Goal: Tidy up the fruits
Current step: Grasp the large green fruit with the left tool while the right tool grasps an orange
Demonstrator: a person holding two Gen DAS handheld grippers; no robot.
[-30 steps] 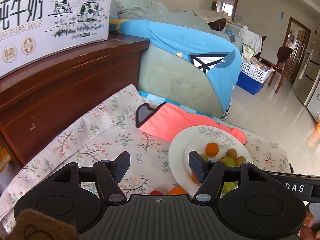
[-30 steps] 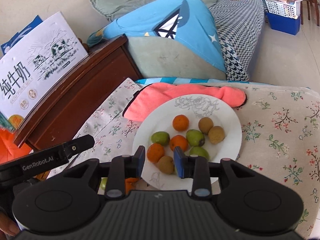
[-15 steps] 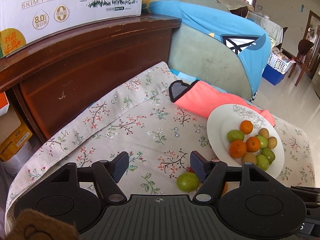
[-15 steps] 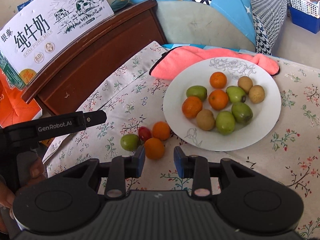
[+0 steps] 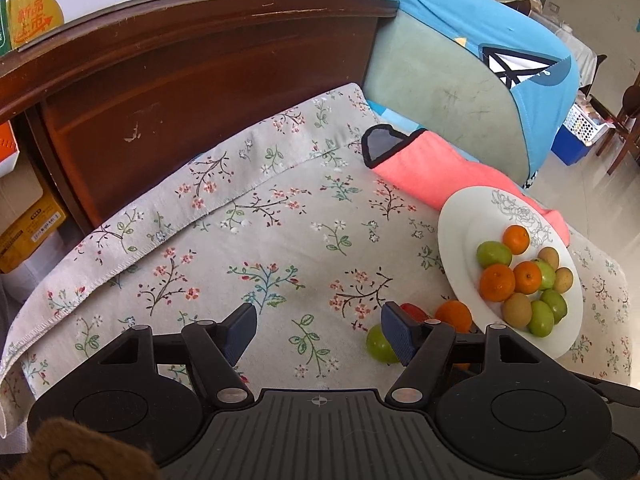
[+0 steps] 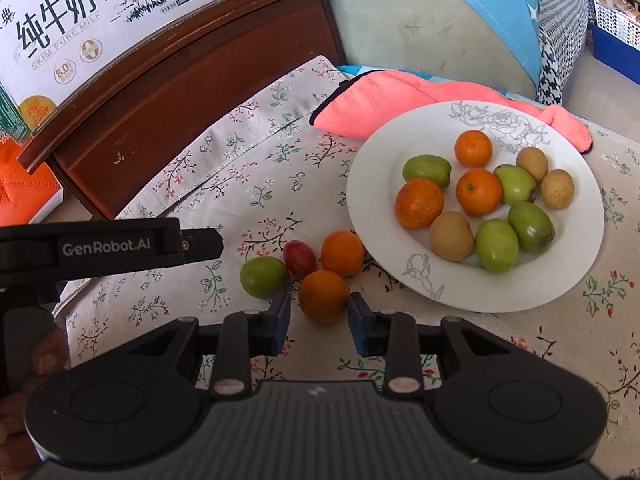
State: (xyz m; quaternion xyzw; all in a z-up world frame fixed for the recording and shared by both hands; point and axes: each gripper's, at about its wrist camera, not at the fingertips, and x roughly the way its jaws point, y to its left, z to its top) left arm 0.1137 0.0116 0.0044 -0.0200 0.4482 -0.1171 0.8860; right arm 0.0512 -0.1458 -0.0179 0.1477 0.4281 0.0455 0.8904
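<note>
A white plate (image 6: 384, 152) on the floral cloth holds several oranges, green fruits and brown fruits. To its left lie loose fruits: a green one (image 6: 264, 278), a small red one (image 6: 299, 258) and two oranges (image 6: 342, 253) (image 6: 323, 295). My right gripper (image 6: 319, 312) stands narrowly open, and the nearer orange sits just beyond its tips without touching the pads. My left gripper (image 5: 318, 328) is open and empty over bare cloth. The green fruit (image 5: 378, 344), red fruit (image 5: 414, 312) and an orange (image 5: 454, 316) show by its right finger, with the plate (image 5: 460, 224) further right.
A pink towel (image 6: 400, 104) lies behind the plate. A dark wooden cabinet (image 5: 200, 80) with a milk carton box (image 6: 100, 20) on top borders the cloth at the back left. A sofa with blue fabric (image 5: 460, 40) stands behind. The left gripper's black body (image 6: 108, 246) reaches in at the left.
Both views have tipped down and drawn closer to the cloth. The loose fruits have come into view, and the right gripper now has the nearer orange at its tips. Nothing was gripped.
</note>
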